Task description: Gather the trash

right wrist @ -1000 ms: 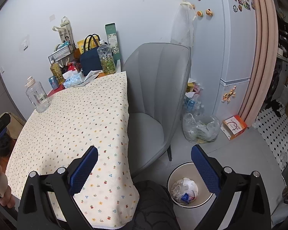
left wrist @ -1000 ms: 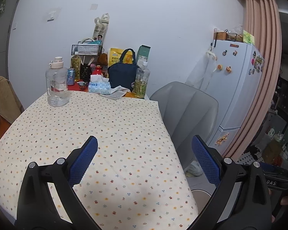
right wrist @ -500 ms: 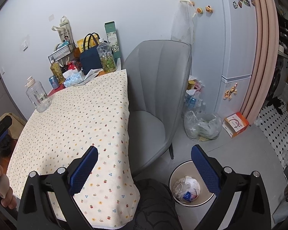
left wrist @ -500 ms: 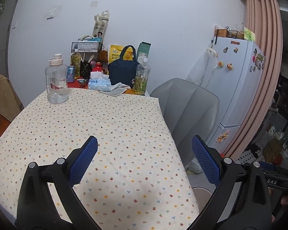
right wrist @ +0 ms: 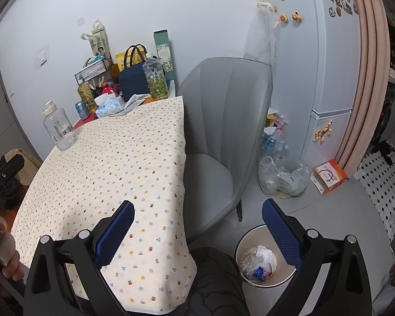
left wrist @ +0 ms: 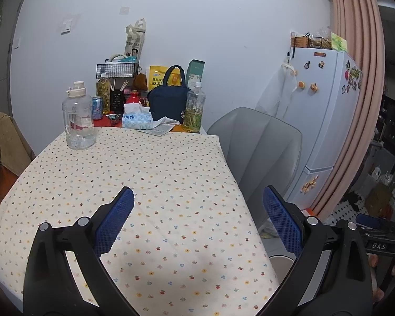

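My left gripper (left wrist: 198, 197) is open and empty above the near part of the table's dotted cloth (left wrist: 150, 173). My right gripper (right wrist: 197, 210) is open and empty over the table's near right corner and the floor. A round white trash bin (right wrist: 239, 245) holding crumpled paper and wrappers (right wrist: 258, 263) stands on the floor below the right gripper; its rim also shows in the left wrist view (left wrist: 276, 262). A crumpled tissue and paper (left wrist: 162, 125) lie by the tissue pack at the far end of the table.
At the table's far end stand a clear water jug (left wrist: 77, 119), a blue can (left wrist: 97, 108), a tissue pack (left wrist: 137, 119), a navy bag (left wrist: 168, 100) and a tea bottle (left wrist: 194, 110). A grey chair (right wrist: 223, 131), a clear bag of rubbish (right wrist: 284, 179), an orange box (right wrist: 329, 176) and a fridge (right wrist: 329, 52) are to the right.
Both grippers have drawn back and risen slightly, so the table looks a little farther away. Both stay open and empty.
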Available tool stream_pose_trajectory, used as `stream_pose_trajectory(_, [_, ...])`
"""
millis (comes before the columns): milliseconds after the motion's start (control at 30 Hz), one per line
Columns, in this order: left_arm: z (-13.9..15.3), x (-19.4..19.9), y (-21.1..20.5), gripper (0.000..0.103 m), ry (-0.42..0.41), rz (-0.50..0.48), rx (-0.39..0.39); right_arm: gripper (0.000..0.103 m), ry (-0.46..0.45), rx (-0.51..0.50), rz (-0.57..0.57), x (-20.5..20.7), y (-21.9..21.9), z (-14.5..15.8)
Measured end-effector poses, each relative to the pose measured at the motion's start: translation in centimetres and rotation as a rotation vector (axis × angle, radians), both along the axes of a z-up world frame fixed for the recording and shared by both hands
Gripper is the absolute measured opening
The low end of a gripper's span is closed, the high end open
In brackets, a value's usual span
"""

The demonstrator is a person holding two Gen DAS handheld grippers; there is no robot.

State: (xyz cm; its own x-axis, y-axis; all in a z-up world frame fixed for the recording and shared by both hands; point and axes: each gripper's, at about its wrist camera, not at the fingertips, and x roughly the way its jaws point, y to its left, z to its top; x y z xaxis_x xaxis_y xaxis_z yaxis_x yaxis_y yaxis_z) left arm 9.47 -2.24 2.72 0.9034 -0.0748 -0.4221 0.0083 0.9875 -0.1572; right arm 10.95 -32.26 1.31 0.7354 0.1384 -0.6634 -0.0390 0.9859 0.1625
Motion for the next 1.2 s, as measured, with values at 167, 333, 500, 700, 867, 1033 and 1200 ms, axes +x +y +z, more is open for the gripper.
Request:
stream_pose_trajectory(167, [-0.1,0.0,0.5,0.097,0.006,0.007,-0.003,0.095,-0.005,0.0,0.016,0.1,0.7,0.1])
stream_pose_trajectory(333, [0.0,-0.4,0.9,0.097,0.008,0.034,0.014,0.095,-0.008,-0.013,0.039,0.0,1.8,0.3])
stream_pose_trajectory(500, [0.0,-0.4,0.7,0.097,0.035,0.019,0.047,0.095,-0.017,-0.026,0.051,0.1,2.5,0.7])
stream_pose_trajectory(700, [-0.3,-0.7,0.9,0.097,0.046,0.014,0.038,0.095,-0.006,-0.027,0.05,0.1,2.5,0.4])
stream_pose_trajectory(867, [-0.5,-0.5,0.5,0.097,0.05,0.0,0.04,0.095,0.003,-0.028,0.043,0.0,2.3,-0.1])
stream_pose_trajectory(1033, [-0.7,-0.1,-0.1,0.097,0.057,-0.016,0.041,0.095,0.01,-0.023,0.029,0.2,1.7,-0.5])
stream_pose_trajectory(1200, [-1.1,0.8,-0.5,0.097,0.079,-0.044,0.039,0.095,0.015,-0.031,0.016,0.6,1.6,-0.8])
